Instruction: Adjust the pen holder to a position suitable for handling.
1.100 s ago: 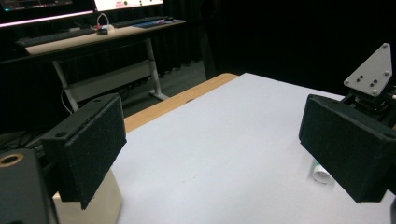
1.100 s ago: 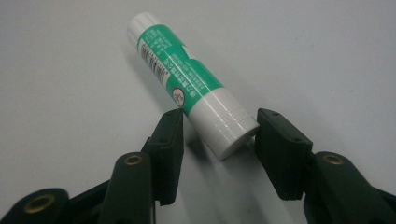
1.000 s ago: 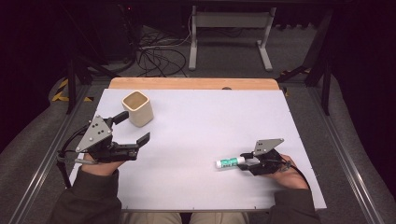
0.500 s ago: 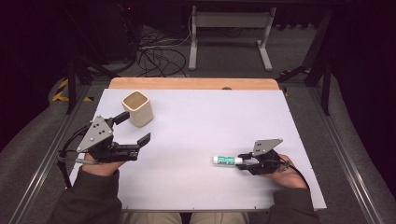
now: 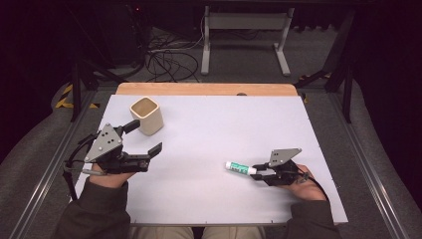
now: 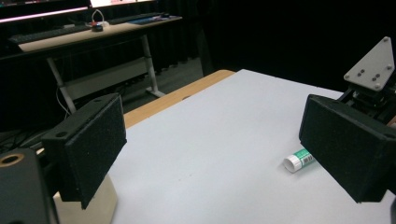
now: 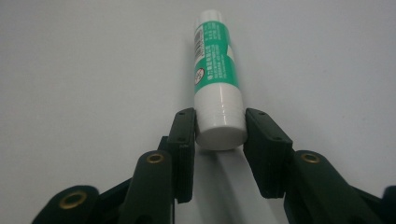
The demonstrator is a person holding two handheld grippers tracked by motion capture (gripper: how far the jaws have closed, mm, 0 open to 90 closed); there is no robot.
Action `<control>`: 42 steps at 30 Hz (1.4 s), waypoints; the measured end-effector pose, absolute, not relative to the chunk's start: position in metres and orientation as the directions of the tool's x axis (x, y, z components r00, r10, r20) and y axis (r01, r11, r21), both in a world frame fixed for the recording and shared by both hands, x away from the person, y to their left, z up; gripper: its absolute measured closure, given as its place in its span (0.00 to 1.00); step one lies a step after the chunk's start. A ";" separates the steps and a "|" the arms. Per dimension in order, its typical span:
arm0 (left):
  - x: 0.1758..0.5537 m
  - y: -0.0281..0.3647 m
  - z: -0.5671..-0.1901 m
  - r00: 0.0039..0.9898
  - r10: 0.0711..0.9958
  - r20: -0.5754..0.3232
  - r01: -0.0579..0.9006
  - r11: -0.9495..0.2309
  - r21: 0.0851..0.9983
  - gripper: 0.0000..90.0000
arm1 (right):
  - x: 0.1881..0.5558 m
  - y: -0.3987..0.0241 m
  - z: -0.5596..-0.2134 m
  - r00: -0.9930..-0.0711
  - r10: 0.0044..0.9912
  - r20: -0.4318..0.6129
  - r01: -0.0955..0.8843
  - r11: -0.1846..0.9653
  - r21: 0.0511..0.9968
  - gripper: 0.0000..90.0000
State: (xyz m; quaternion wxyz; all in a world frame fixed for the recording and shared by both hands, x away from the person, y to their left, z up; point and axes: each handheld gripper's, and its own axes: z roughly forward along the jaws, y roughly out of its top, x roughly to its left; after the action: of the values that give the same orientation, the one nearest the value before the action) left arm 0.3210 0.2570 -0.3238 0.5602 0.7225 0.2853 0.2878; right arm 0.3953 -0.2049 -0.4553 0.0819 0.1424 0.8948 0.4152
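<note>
A green-and-white glue stick (image 5: 238, 168) lies on the white table (image 5: 224, 124) at the front right. My right gripper (image 5: 255, 171) is shut on its white cap end. In the right gripper view both pads press that end (image 7: 220, 126) and the green body (image 7: 216, 70) points away. Those jaws have just been closing onto the stick. My left gripper (image 5: 147, 137) is open at the front left, held just above the table, with nothing between its pads (image 6: 210, 154). A beige square cup (image 5: 147, 115) stands upright just beyond it, and its base (image 6: 86, 210) shows beside the left jaw. The glue stick (image 6: 299, 161) also appears past the other jaw.
A wooden strip (image 5: 206, 89) runs along the table's far edge. Metal rails flank both sides of the table (image 5: 45, 169). Beyond the table are cables and a desk frame (image 5: 244, 30) on a dark floor. The right gripper's grey plate (image 6: 373, 65) shows at the far right.
The right jaws have closed onto the glue stick's cap end, and the stick has shifted slightly to the left. The left gripper and the cup have not moved.
</note>
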 end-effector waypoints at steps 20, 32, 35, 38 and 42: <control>0.322 0.248 -0.329 0.691 0.715 0.104 0.094 -0.231 0.968 0.10 | 0.388 -0.202 -0.433 -0.932 0.347 -0.103 0.095 0.507 0.857 0.73; 0.324 0.239 -0.335 0.707 0.699 0.105 0.098 -0.244 0.965 0.10 | 0.387 -0.197 -0.429 -0.929 0.352 -0.117 0.071 0.477 0.876 0.73; 0.325 0.236 -0.338 0.713 0.693 0.103 0.102 -0.249 0.963 0.10 | 0.387 -0.196 -0.428 -0.927 0.355 -0.117 0.067 0.466 0.882 0.73; 0.327 0.232 -0.341 0.720 0.686 0.102 0.108 -0.256 0.961 0.10 | 0.386 -0.196 -0.426 -0.925 0.362 -0.113 0.065 0.446 0.893 0.73; 0.327 0.227 -0.343 0.730 0.675 0.105 0.107 -0.265 0.958 0.10 | 0.385 -0.196 -0.424 -0.926 0.360 -0.110 0.057 0.424 0.904 0.73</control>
State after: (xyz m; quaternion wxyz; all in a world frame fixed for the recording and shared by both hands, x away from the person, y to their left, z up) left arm 0.3272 0.2270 -0.3431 0.5477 0.7517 0.2602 0.2593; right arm 0.3849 -0.1959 -0.4236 0.1452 0.1255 0.8312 0.5219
